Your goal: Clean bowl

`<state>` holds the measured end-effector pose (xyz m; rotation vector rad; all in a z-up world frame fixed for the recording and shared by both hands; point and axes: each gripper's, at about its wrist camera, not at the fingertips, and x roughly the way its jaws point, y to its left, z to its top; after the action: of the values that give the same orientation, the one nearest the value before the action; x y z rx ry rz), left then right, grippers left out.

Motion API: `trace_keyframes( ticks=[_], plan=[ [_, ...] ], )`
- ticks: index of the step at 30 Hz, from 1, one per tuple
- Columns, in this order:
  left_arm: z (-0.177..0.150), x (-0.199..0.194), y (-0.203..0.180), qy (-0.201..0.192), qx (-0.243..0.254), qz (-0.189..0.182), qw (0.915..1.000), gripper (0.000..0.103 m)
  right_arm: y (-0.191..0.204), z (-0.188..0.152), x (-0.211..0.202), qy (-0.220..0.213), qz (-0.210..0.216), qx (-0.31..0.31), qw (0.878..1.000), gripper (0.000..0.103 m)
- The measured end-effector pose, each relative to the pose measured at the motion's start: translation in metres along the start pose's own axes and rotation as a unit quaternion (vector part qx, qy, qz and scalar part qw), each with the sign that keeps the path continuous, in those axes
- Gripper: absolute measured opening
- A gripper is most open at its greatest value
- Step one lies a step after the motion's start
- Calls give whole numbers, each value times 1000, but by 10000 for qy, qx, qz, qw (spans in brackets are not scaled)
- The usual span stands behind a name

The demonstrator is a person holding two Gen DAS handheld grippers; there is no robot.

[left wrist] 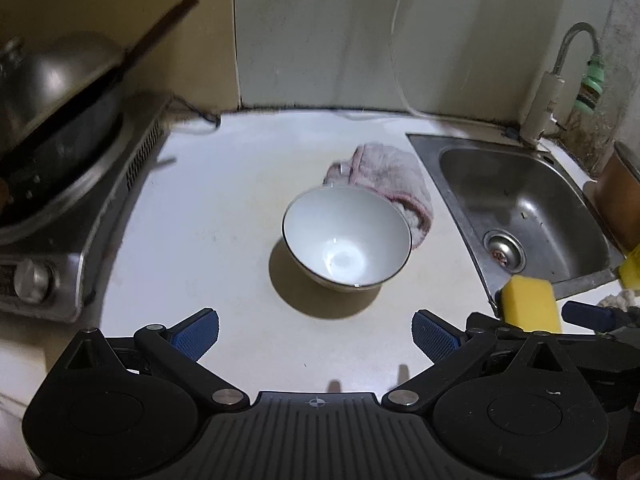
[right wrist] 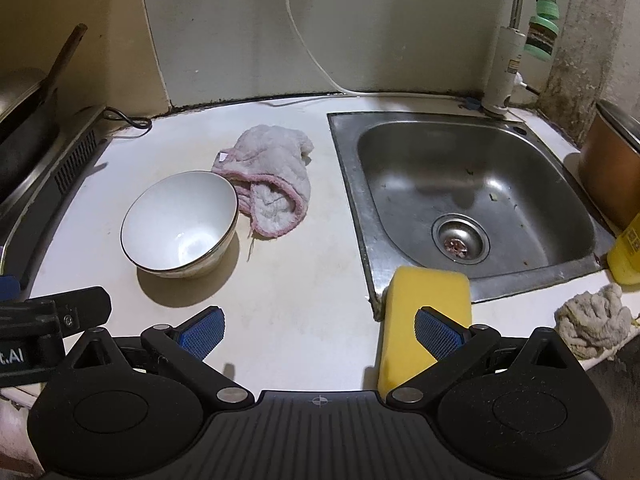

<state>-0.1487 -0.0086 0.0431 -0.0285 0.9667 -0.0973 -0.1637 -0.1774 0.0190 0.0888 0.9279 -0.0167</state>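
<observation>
A white bowl (left wrist: pixel 347 236) (right wrist: pixel 182 220) stands upright and empty on the pale counter (left wrist: pixel 224 216). My left gripper (left wrist: pixel 316 330) hangs open just in front of it, with nothing between its blue pads (left wrist: pixel 198 334). A yellow sponge (right wrist: pixel 424 320) (left wrist: pixel 528 306) lies at the sink's near-left corner. My right gripper (right wrist: pixel 320 330) is open too. Its right pad (right wrist: pixel 438 336) overlaps the sponge, which is not clamped. Part of the left gripper's body (right wrist: pixel 52 320) shows at the left edge of the right wrist view.
A pink-edged towel (right wrist: pixel 272 184) lies crumpled behind the bowl, touching it. Steel sink (right wrist: pixel 472 200) and faucet (right wrist: pixel 520 32) are on the right, with a stove and lidded wok (left wrist: pixel 60 120) on the left. A yellow bottle (right wrist: pixel 626 252), grey rag (right wrist: pixel 592 328) and copper pot (right wrist: pixel 612 168) crowd the far right.
</observation>
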Motion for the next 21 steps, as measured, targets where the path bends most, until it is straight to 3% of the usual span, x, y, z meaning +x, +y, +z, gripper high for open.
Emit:
trace_keyframes(
  ticks=[9,15,21],
  plan=[
    [-2,7,21,114,-710,-403,9966,103,3,0,7,58,158,-197,9997,102],
    [-2,11,12,241,-384,-10,9990,103,4,-1,8,72,180,-233,9995,102],
    [-3,9,13,258,-331,-2,9991,103,4,-1,9,82,173,-253,9995,102]
  ],
)
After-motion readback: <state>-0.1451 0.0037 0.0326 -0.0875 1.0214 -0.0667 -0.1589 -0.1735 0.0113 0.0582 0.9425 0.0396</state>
